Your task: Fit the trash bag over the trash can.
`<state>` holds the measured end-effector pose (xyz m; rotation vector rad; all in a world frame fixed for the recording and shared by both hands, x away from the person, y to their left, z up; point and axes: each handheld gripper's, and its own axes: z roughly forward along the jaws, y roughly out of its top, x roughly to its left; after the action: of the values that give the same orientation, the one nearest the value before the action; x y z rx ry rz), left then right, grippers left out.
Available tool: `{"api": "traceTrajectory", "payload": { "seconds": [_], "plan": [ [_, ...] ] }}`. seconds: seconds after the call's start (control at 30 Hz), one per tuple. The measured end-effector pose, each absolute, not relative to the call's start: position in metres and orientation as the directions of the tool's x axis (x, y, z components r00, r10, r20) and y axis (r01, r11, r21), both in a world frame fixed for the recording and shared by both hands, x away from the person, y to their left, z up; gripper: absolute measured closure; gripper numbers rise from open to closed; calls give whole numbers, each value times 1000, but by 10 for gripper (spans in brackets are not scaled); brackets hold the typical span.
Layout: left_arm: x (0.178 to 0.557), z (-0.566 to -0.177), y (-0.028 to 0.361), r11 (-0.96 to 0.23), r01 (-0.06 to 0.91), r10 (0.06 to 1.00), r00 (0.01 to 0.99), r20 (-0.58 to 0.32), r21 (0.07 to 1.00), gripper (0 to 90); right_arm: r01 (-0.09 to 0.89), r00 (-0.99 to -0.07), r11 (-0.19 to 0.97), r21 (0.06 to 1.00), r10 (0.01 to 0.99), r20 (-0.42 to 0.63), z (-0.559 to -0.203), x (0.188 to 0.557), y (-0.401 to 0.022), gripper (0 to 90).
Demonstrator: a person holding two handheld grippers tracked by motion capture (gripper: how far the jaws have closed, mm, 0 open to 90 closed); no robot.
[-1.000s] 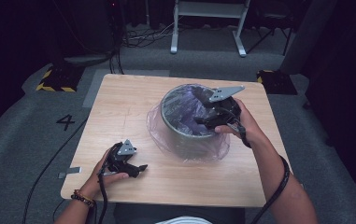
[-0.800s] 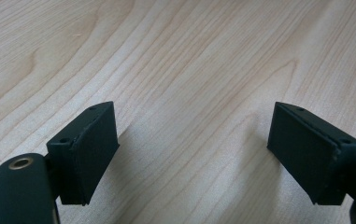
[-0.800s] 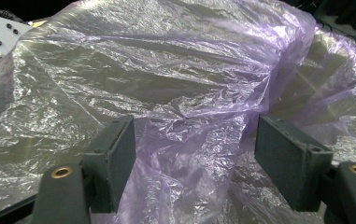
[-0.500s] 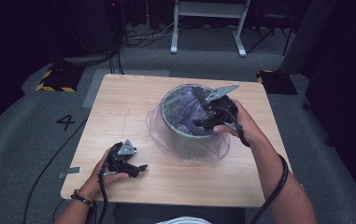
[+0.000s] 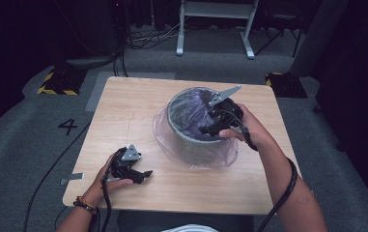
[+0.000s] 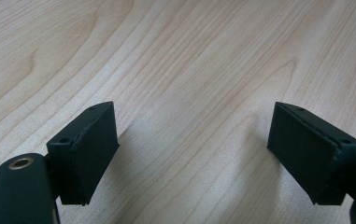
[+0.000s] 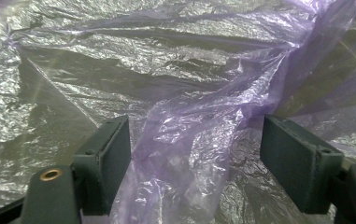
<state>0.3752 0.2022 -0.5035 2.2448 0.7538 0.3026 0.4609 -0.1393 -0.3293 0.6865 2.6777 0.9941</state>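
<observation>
A grey bin (image 5: 189, 140) stands on the wooden table (image 5: 123, 111), lined with a thin purple plastic bag (image 5: 191, 116) whose edge spills over the outside of the bin (image 5: 215, 155). My right gripper (image 5: 205, 129) reaches over the bin's right rim, pointing into it. In the right gripper view, its jaws (image 7: 194, 158) have just been opening. A loose twisted fold of the bag (image 7: 199, 126) runs between them and brushes the left pad (image 7: 115, 163), unpinched. My left gripper (image 5: 144, 175) rests on the table at the near left, open over bare wood (image 6: 189, 56), nothing between its jaws (image 6: 194, 149).
The table's near edge runs just behind my left hand. On the grey floor around the table are a painted number 4 (image 5: 68, 126), yellow-and-black blocks (image 5: 56, 82) (image 5: 283, 83), cables and a white stand (image 5: 215, 24) at the back.
My right gripper has shifted very slightly at the bin's rim. The left hand and its gripper have stayed where they were.
</observation>
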Motion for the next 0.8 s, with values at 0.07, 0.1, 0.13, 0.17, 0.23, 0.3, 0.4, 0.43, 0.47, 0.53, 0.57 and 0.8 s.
{"api": "traceTrajectory", "payload": {
  "seconds": [0.07,0.1,0.13,0.17,0.23,0.3,0.4,0.43,0.47,0.53,0.57,0.8],
  "plan": [
    [375,-504,202,-556,426,600,800,-10,713,159,353,-870,660,663,493,-28,-329,460,-140,250],
    [375,-504,202,-556,427,600,800,-10,713,159,349,-869,661,665,493,-33,-328,459,-140,250],
    [375,-504,202,-556,427,600,800,-10,713,159,348,-869,659,667,494,-35,-328,459,-140,249],
    [375,-504,202,-556,427,600,800,-11,714,159,347,-868,656,670,496,-36,-327,459,-140,247],
    [375,-504,202,-556,427,600,800,-10,713,159,340,-867,643,687,498,-37,-322,457,-143,245],
    [375,-504,202,-556,427,600,800,-10,713,159,337,-865,634,696,500,-36,-321,456,-144,245],
    [375,-504,202,-556,426,600,800,-10,713,159,324,-865,622,713,500,-44,-317,454,-148,246],
    [375,-504,202,-556,427,600,800,-10,713,159,321,-865,621,715,499,-45,-316,453,-148,246],
    [375,-504,202,-556,427,600,800,-10,713,159,321,-865,618,717,500,-44,-316,452,-149,246],
    [375,-504,202,-556,426,600,800,-10,713,159,319,-864,615,721,501,-45,-314,451,-151,246],
    [375,-504,202,-556,427,600,800,-10,713,159,317,-864,613,724,501,-46,-314,450,-153,246],
    [375,-504,202,-556,426,600,800,-10,713,159,314,-858,602,734,511,-53,-309,447,-163,241]
  ]
}}
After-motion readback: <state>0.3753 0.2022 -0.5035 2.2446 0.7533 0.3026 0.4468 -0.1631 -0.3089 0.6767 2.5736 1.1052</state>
